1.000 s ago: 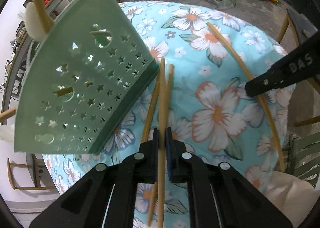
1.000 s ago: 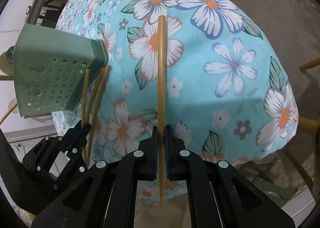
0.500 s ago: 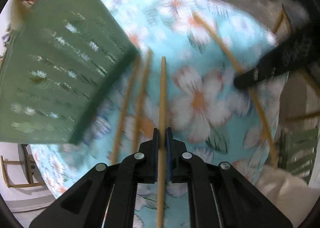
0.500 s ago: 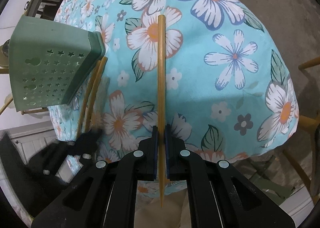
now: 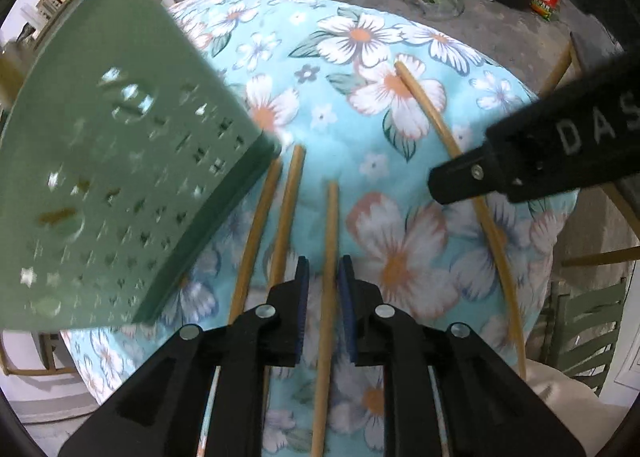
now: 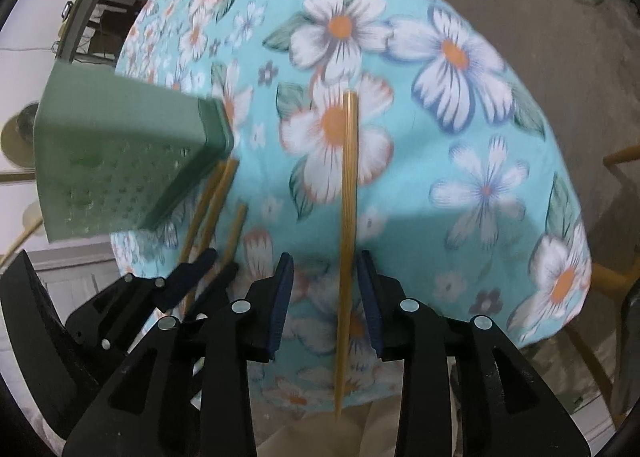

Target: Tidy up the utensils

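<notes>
Left wrist view shows the left gripper (image 5: 324, 277) with its jaws a little way apart. They have just been opening, and a chopstick (image 5: 328, 277) lies between them. The pads do not seem to press on it, though the picture is a bit blurry. Two more chopsticks (image 5: 280, 217) lie just beside it, next to the green holder (image 5: 120, 177). All of them rest on the flowery cloth (image 5: 360, 33).

Right wrist view shows the right gripper (image 6: 324, 289) with its jaws wider apart. They too have just been opening. A long chopstick (image 6: 347, 217) sits between them, closer to the right pad and not squeezed. It lies well apart from the three by the holder.

I think the step in hand is letting go: each gripper has set a stick down on the cloth. The sticks are not in the holder, so the job is far from done.

Next, each gripper would need to back off without knocking its stick. Then the sticks could be lined up together, or picked up and stood in the holder.
</notes>
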Motion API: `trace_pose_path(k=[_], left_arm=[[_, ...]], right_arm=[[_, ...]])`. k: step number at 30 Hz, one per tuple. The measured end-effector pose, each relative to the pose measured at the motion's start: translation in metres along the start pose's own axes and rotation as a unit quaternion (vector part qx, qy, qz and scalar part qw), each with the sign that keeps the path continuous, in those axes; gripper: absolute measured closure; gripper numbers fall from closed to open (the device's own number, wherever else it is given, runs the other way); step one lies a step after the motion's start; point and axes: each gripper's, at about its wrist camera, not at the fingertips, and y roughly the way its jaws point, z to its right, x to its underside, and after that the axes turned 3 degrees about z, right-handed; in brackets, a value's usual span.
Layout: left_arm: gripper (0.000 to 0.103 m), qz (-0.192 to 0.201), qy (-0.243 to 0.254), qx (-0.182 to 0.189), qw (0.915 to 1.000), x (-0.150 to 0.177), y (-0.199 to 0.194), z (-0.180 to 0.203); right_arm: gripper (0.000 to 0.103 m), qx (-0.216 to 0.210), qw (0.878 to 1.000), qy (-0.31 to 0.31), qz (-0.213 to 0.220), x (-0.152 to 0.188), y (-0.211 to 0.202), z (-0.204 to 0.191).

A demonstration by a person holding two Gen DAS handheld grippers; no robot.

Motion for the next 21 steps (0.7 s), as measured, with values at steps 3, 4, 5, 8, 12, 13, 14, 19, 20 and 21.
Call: trace_pose_path(k=[3,4,5,8,12,13,14,19,20,21], left_arm=[[0.088,0.011,0.003,-0.004,0.9999,-0.011,0.006,0.003],[0.088,0.012,0.001,-0.004,0.9999,-0.015,0.008,0.003],[0.088,0.013,0.001,-0.005,0.9999,-0.018,0.009,0.003],[0.088,0.017,0.003,-0.005,0.9998,-0.027,0.014,0.003],[0.088,0.020,0.002,0.003,0.9998,-0.029,0.016,0.000],[0.089,0.020,0.001,0.006,0.9998,-0.031,0.017,-0.001],[0.089,0.020,-0.001,0.008,0.9998,-0.026,0.018,-0.006],[0.089,0.017,-0.013,0.015,0.9997,-0.032,0.027,-0.011],[0.089,0.017,-0.013,0.015,0.9997,-0.036,0.027,-0.021],[0.089,0.017,-0.013,0.013,0.9997,-0.038,0.028,-0.021]], right_arm=[[0.071,0.003,1.000,0.000,0.009,-0.015,0.001,0.001],[0.071,0.005,1.000,-0.001,0.011,-0.019,0.002,0.001],[0.071,0.006,1.000,-0.002,0.014,-0.022,0.002,0.001],[0.075,0.006,1.000,-0.003,0.020,-0.033,0.005,0.001],[0.080,0.003,1.000,-0.004,0.020,-0.045,0.014,-0.002],[0.080,0.003,1.000,-0.005,0.020,-0.044,0.012,0.001],[0.081,0.002,1.000,-0.007,0.019,-0.046,0.014,0.000],[0.086,0.006,1.000,-0.012,0.019,-0.048,0.016,-0.001],[0.090,0.008,1.000,-0.013,0.019,-0.048,0.016,-0.001],[0.095,0.012,1.000,-0.013,0.019,-0.047,0.015,0.001]])
